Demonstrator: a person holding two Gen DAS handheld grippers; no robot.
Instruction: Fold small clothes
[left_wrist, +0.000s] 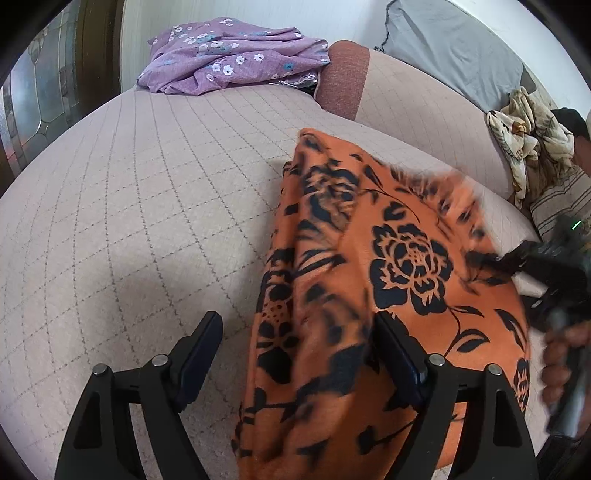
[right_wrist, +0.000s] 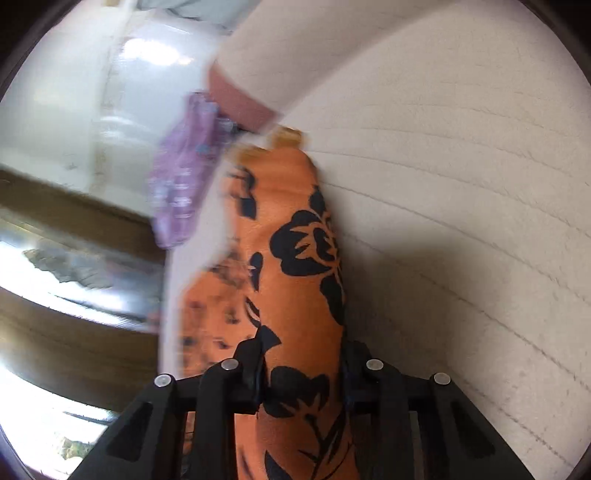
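Orange cloth with a black flower print (left_wrist: 388, 280) hangs bunched over the near right part of the quilted pinkish bed cover (left_wrist: 147, 206), one fold draped between the wide-open fingers of the left gripper (left_wrist: 299, 343), whose pads do not press it. The right gripper (right_wrist: 303, 373) is clamped on a thick roll of the same cloth. A purple flowered garment (left_wrist: 229, 55) lies at the far edge, well apart.
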